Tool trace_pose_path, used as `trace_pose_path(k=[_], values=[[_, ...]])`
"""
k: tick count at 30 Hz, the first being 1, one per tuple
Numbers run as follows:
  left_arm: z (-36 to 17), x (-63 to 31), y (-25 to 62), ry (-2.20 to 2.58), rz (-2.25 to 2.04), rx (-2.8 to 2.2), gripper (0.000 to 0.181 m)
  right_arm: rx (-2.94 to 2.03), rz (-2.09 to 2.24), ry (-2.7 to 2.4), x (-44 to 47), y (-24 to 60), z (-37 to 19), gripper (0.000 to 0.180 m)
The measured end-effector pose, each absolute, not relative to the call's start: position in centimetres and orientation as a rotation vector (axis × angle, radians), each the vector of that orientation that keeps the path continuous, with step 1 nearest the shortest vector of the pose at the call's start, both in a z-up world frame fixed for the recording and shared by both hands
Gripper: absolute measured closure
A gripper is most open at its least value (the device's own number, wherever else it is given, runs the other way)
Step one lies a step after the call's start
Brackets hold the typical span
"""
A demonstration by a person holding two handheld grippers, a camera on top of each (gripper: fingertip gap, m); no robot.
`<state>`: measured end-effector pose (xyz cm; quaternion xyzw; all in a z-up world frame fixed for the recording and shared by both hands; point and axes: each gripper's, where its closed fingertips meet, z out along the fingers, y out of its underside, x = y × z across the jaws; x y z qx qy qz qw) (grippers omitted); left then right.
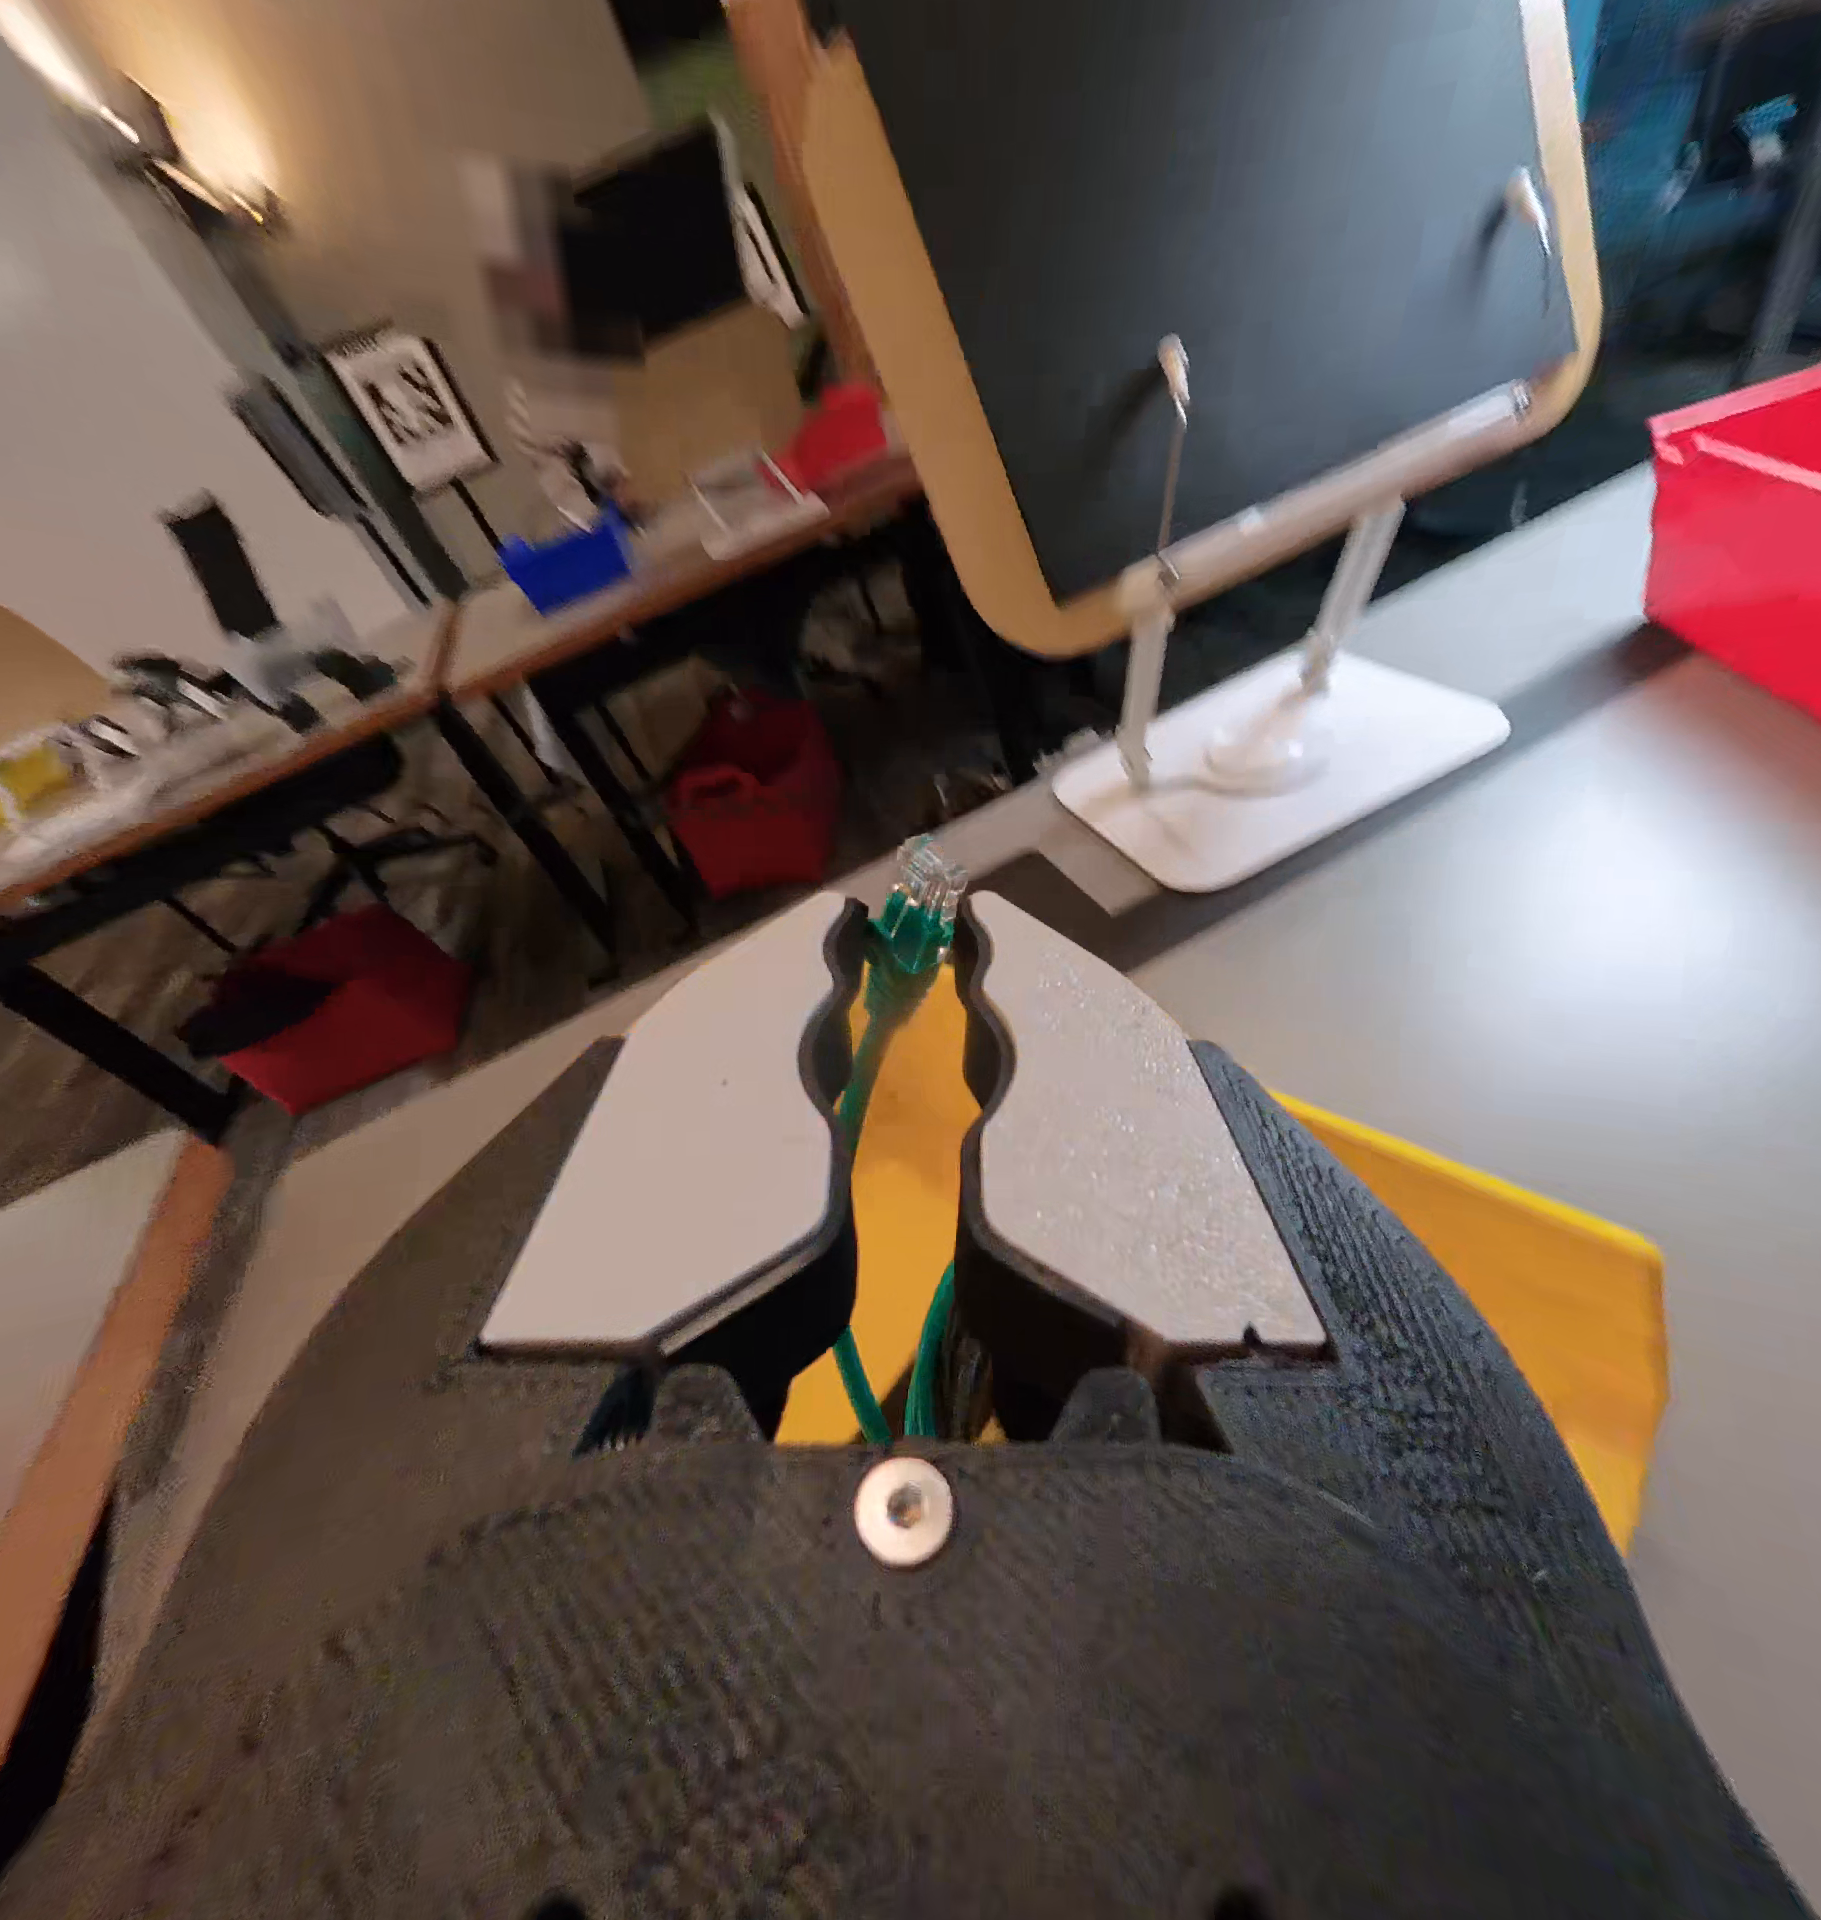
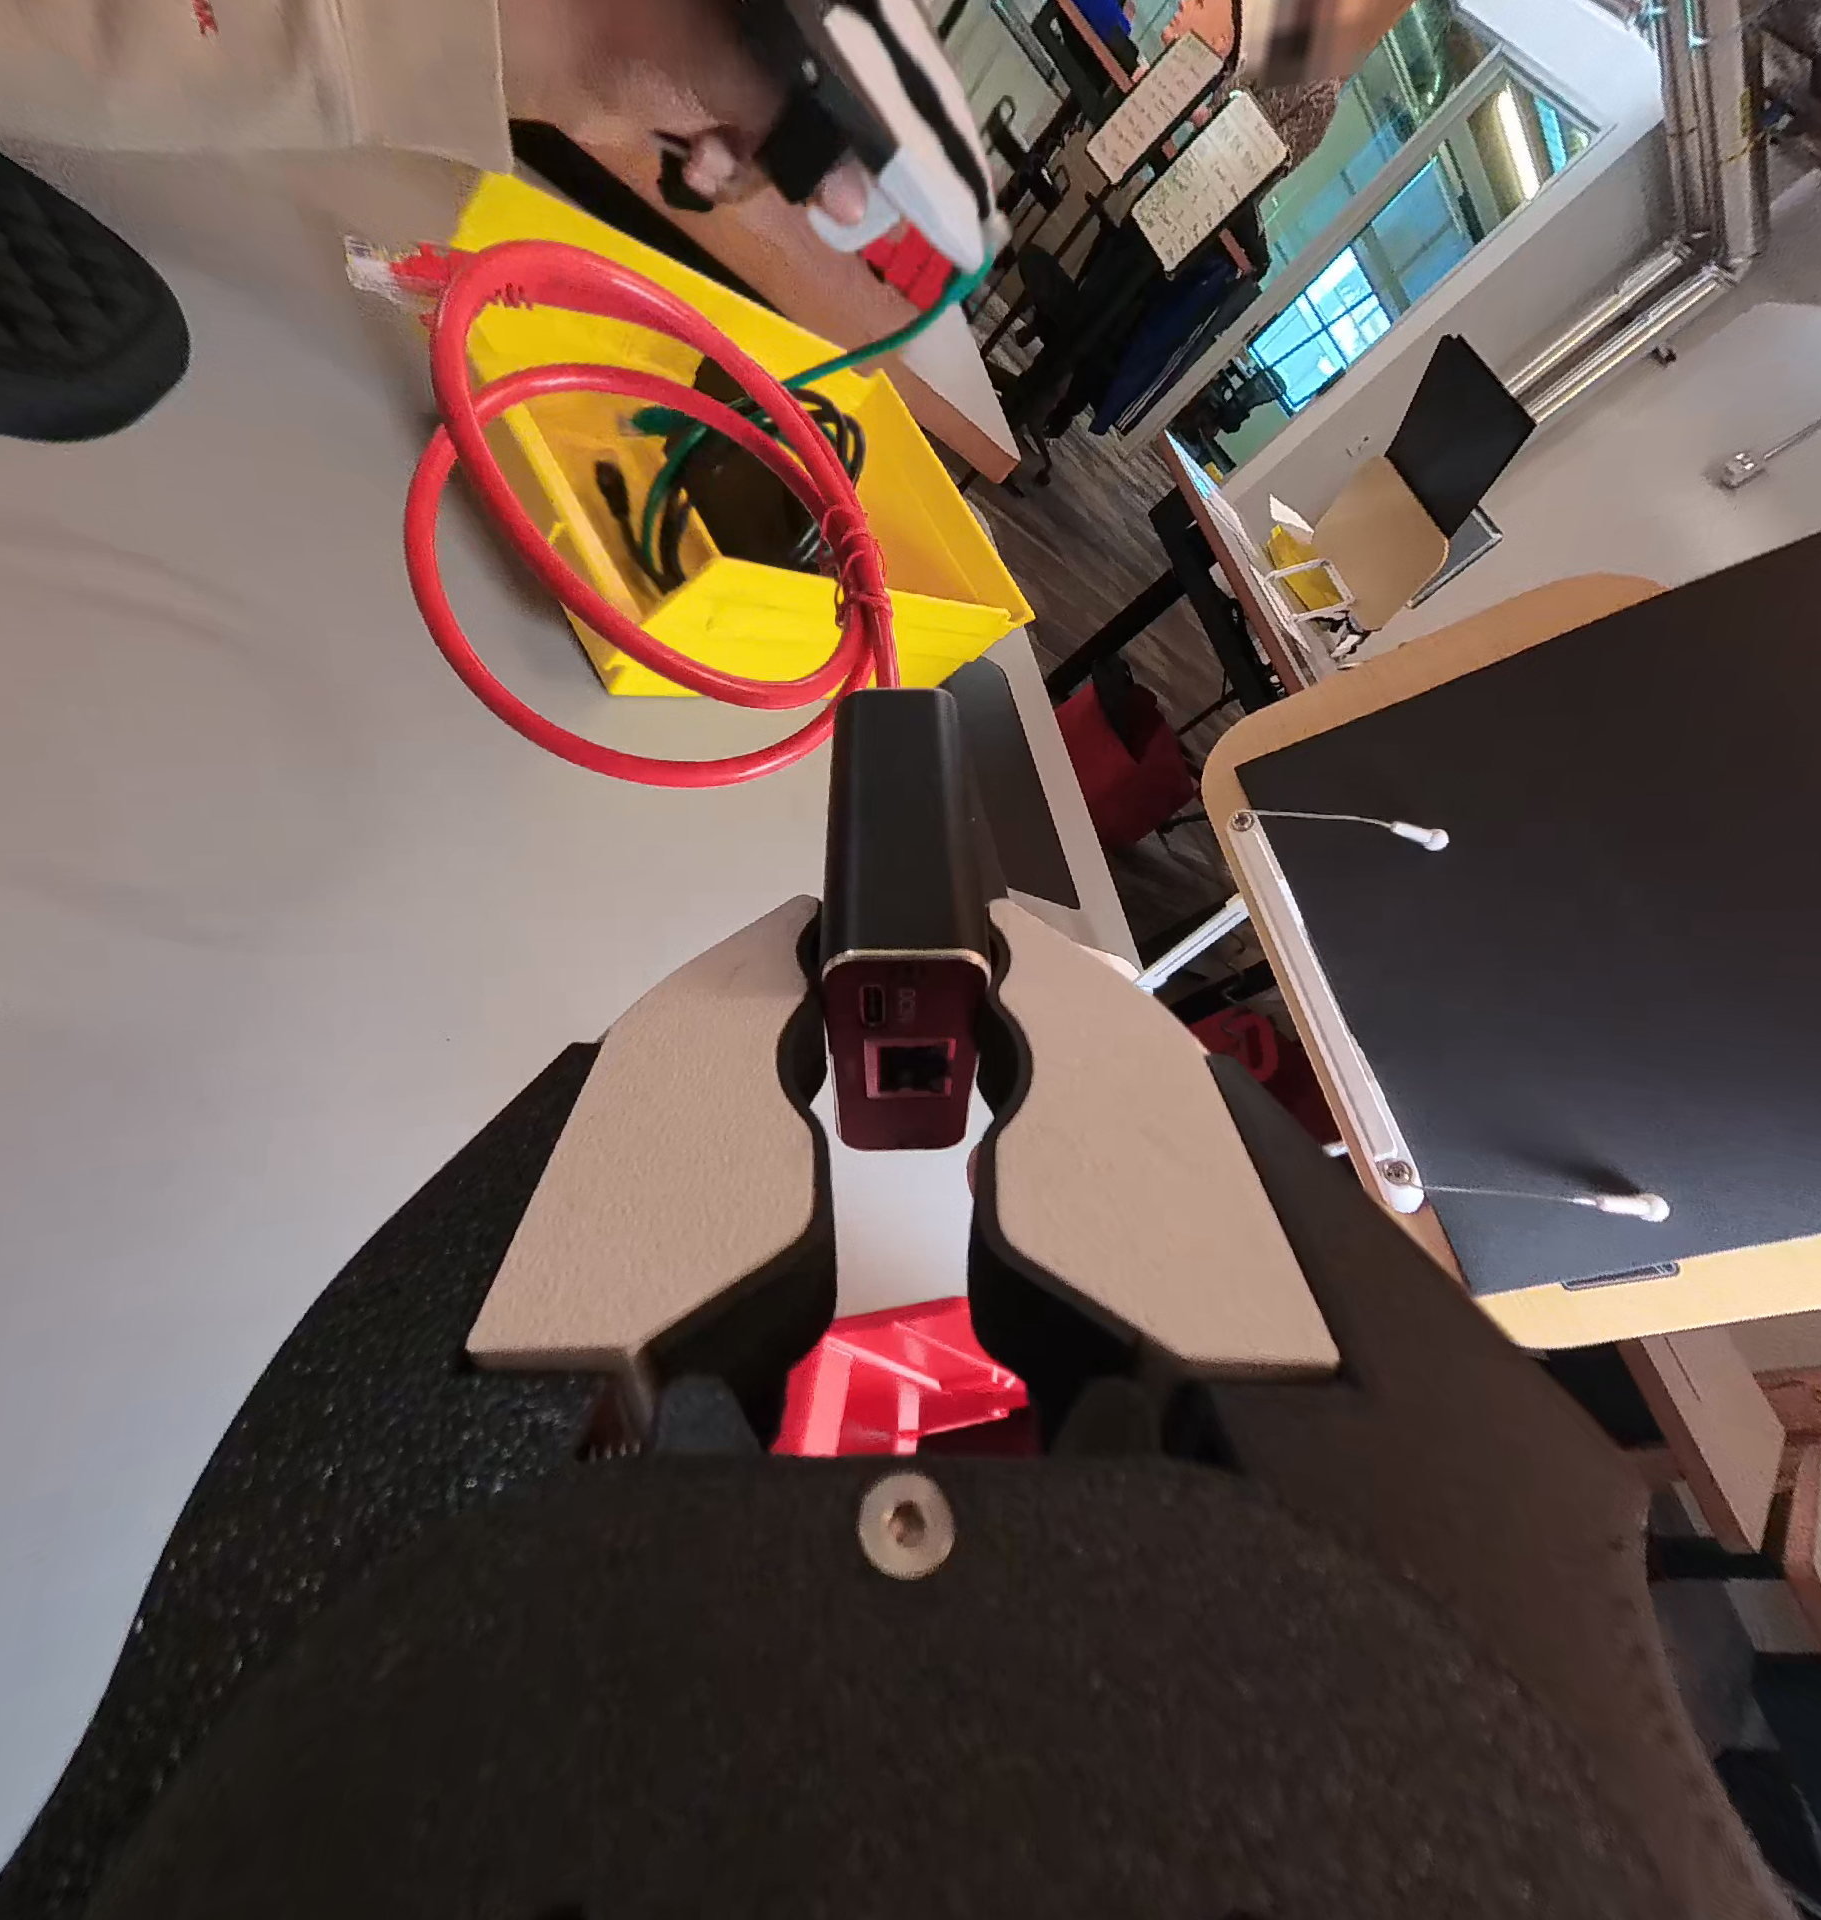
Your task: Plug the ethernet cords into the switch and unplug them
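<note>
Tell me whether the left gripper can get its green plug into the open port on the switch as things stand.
Probably yes. The left gripper pinches the green cord with the plug sticking out front, and the right gripper holds the switch, whose empty port faces back, unblocked; the red cord occupies the far end.

Your left gripper [image 1: 911, 920]: black 3D-printed body, layered ribbed texture; two grey flat plates atop fingers [image 1: 719, 1122], inner edges black, wavy-contoured; one silver hex-socket screw [image 1: 903, 1510] centred on body. Your right gripper [image 2: 904, 1023]: same build, black grainy body, grey-tan finger plates, scalloped inner edges, one silver screw [image 2: 906, 1525] centred.
</note>
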<state>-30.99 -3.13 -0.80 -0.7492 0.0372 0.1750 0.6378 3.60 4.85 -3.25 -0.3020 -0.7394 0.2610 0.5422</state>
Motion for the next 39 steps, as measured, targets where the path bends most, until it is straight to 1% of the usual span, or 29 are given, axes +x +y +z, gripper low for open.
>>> trace_pose_path(k=[6, 12, 16, 21, 23, 35, 39], values=[[4.7, -31.4, -6.1, 0.051, 0.688, -1.417, 0.164, -0.705, 0.628, -1.750, 3.7, 4.5, -2.9, 0.155], [7.7, -28.6, -7.4, 0.142, 0.802, -1.291, 0.165, -0.709, 0.642, -1.738, 3.8, 4.6, -2.6, 0.155], [7.1, -27.8, -6.7, 0.229, 0.857, -1.324, 0.165, -0.710, 0.638, -1.744, 3.7, 4.6, -2.8, 0.155], [2.2, -29.5, -4.3, 0.314, 0.878, -1.544, 0.165, -0.709, 0.635, -1.753, 3.6, 4.4, -3.0, 0.155], [1.4, -29.8, -3.9, 0.315, 0.874, -1.578, 0.165, -0.710, 0.636, -1.752, 3.6, 4.4, -3.0, 0.155], [3.5, -31.1, -5.8, 0.203, 0.892, -1.532, 0.168, -0.713, 0.640, -1.745, 3.7, 4.5, -2.9, 0.155], [5.0, -30.7, -6.6, 0.184, 0.911, -1.488, 0.168, -0.716, 0.649, -1.738, 3.8, 4.6, -2.8, 0.155]])
